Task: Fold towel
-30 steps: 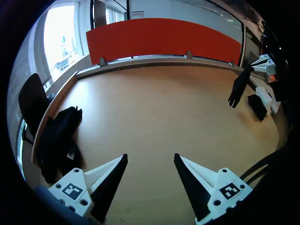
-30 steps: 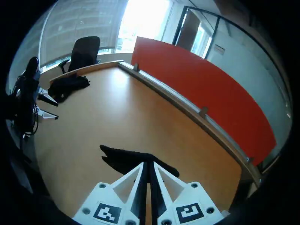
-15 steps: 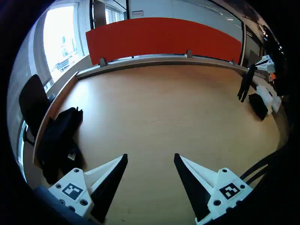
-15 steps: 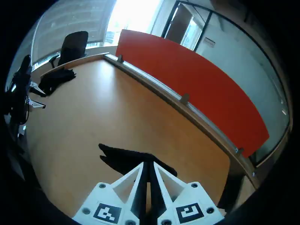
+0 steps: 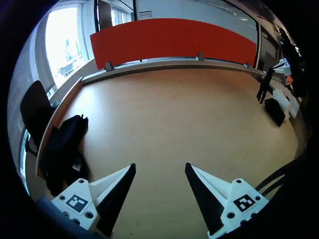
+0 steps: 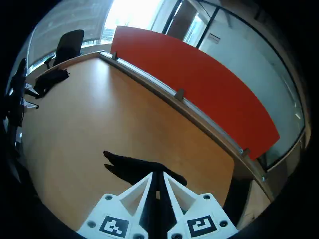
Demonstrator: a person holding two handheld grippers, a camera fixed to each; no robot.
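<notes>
A black towel (image 6: 129, 167) hangs from my right gripper (image 6: 158, 176), whose two fingers are shut on it above the wooden table (image 6: 99, 115). In the left gripper view that towel (image 5: 263, 85) dangles at the far right, under the right gripper (image 5: 275, 71), clear of the tabletop. My left gripper (image 5: 159, 167) stands open low over the table (image 5: 171, 115), nothing between its fingers. From the right gripper view, the left gripper (image 6: 24, 98) is seen far off at the left edge.
A red divider (image 5: 171, 40) runs along the table's back edge. A black bag (image 5: 62, 147) lies at the table's left end, with a black chair (image 5: 34, 109) beyond it. Dark and white items (image 5: 279, 107) sit at the right end.
The right gripper has carried the hanging towel up and farther right, away from the left gripper. Its view has swung along the red divider. The left gripper has stayed put and open.
</notes>
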